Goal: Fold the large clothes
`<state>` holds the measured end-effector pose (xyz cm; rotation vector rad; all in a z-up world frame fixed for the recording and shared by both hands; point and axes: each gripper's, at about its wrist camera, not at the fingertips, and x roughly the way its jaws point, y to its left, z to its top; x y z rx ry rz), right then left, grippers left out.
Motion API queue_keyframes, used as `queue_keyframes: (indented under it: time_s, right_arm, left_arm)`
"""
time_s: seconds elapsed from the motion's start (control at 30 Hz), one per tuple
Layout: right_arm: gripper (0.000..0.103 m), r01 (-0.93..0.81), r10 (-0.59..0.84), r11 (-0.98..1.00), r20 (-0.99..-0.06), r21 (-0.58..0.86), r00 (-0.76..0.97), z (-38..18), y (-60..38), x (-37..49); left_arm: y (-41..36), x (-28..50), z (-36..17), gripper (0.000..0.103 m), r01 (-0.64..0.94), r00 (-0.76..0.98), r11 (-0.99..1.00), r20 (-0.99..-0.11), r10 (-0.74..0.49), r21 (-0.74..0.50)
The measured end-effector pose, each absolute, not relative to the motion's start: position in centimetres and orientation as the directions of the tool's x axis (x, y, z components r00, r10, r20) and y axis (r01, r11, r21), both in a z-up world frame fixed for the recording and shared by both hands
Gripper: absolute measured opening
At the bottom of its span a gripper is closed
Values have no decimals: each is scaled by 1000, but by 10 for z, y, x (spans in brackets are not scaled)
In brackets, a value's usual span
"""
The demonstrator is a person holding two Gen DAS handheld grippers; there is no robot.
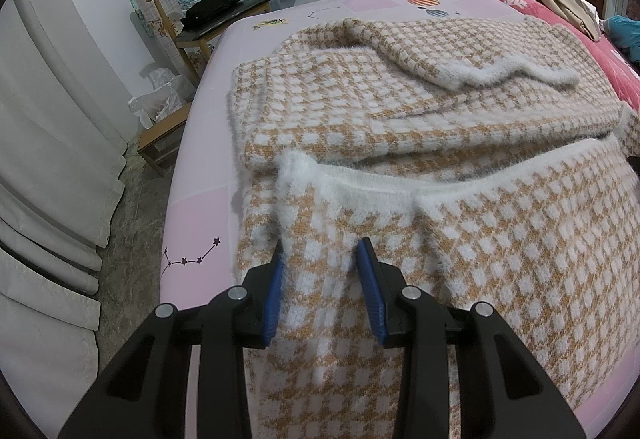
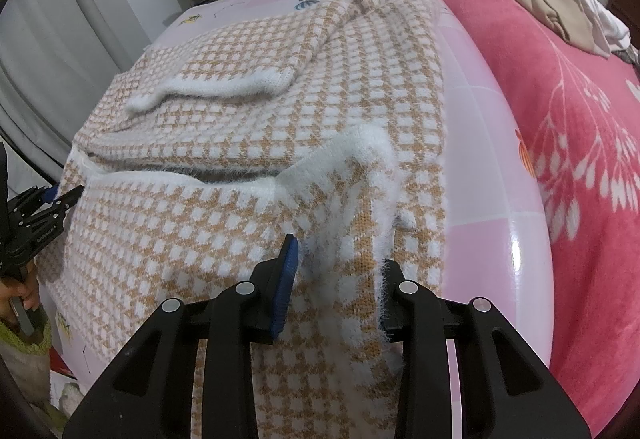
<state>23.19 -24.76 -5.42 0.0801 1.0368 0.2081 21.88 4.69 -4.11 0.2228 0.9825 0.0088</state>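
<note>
We see the left gripper (image 1: 320,259) partly closed on the near left edge of the checked sweater (image 1: 420,167), its blue pads (image 1: 366,271) pinching a raised fold of the knit. The right gripper (image 2: 336,259) sits at the sweater's near right edge (image 2: 280,119) with its jaws easing apart; the fluffy white trim still lies between them and brushes the right finger, though we cannot tell how firmly it is pressed. The sweater, orange and white with a white fuzzy border, lies on the pink bed sheet (image 2: 480,167), its near part lifted and doubled toward the far part, a sleeve with a white cuff (image 1: 500,75) laid across the far half. Beside the sweater's right side lies a red blanket (image 2: 580,143)
</note>
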Motion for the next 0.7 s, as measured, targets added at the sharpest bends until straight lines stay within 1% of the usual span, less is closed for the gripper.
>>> queue_keyframes:
  time_s: [0.4,0.63,0.7]
  right_arm:
    - [31,-132,208,978,-843,164,497,-54,-248,233]
    - [31,-127,202,979,-837,158,508,-53,-246,227]
    - [30,-124,195,981,-836,152,514,-53,-245,225]
  left_arm:
    - [46,216,-40,34,84,560,980,-822,105,182]
    - [57,214,-35,34,76,568,983,-817,95,168]
    - [62,213,-34,34,74,573,983,-814,95,167]
